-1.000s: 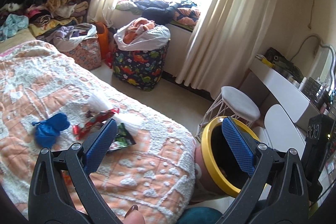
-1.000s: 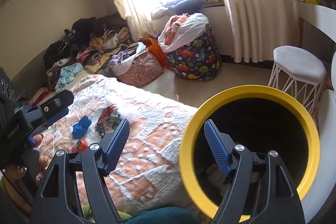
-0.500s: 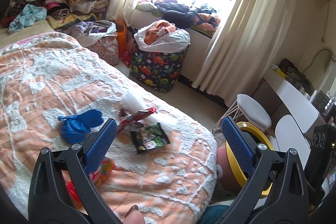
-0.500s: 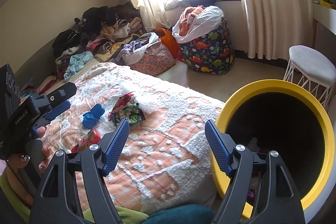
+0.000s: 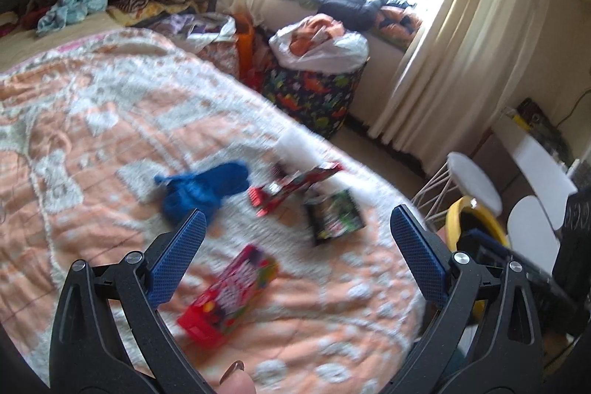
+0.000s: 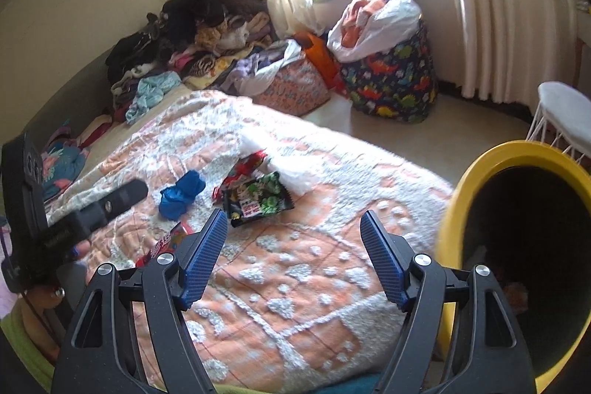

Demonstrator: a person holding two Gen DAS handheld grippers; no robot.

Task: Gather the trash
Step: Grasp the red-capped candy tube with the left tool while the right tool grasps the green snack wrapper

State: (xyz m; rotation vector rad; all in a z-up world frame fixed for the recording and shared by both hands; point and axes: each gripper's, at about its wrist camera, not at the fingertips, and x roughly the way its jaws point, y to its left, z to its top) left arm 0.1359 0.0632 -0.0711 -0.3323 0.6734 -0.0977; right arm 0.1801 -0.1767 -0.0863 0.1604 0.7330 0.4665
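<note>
The left claw (image 5: pixel 297 231) hangs over the bed (image 5: pixel 92 120) with its blue-padded jaws spread wide apart, nothing between them and nothing touched; the bedspread shows through the gap. The right claw (image 6: pixel 293 231) is likewise spread wide and empty, hovering above the near edge of the bed. The trash lies in a loose cluster on the orange-and-white bedspread toward the bed's right edge, near the foot corner. Farthest left of it is a crumpled blue bag (image 5: pixel 201 189), soft and bunched into a lump. Just right of it sits a red wrapper (image 5: pixel 295 185), long, creased and partly propped up. Beside that, nearer the right edge, lies a dark snack packet (image 5: pixel 334 215) printed in green and white, flat and open-faced. Closest to the left claw, at the near edge of the cluster, is a red candy box (image 5: pixel 229 294) with bright colours, lying on its side; the left wrist view is blurred, so its print cannot be read. Off the bed's right edge, on the floor, stands a yellow-rimmed bin (image 6: pixel 517 246) with a dark inside.
</note>
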